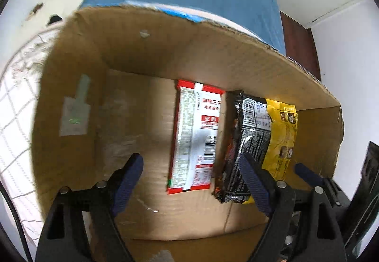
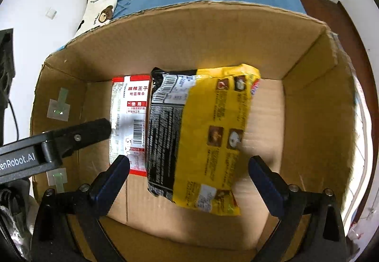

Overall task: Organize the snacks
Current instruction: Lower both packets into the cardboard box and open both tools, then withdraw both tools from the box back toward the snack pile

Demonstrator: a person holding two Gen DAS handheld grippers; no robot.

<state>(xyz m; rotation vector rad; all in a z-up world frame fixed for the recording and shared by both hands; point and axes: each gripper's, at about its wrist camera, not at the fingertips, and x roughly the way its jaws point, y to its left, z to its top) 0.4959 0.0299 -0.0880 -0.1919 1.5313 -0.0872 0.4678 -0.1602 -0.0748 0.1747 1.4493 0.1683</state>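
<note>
We held both grippers spread, empty, over the brown cardboard box (image 2: 308, 86): left gripper (image 1: 191, 179), right gripper (image 2: 189, 174). Yellow snack packet (image 2: 213, 134) lay tilted atop black packet (image 2: 163, 138), beside red-white packet (image 2: 130, 117). Best nudge yellow flat w/ right, gently.

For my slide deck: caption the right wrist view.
Open right tongs hover over a cardboard box holding red, black and yellow snack packs.
</note>
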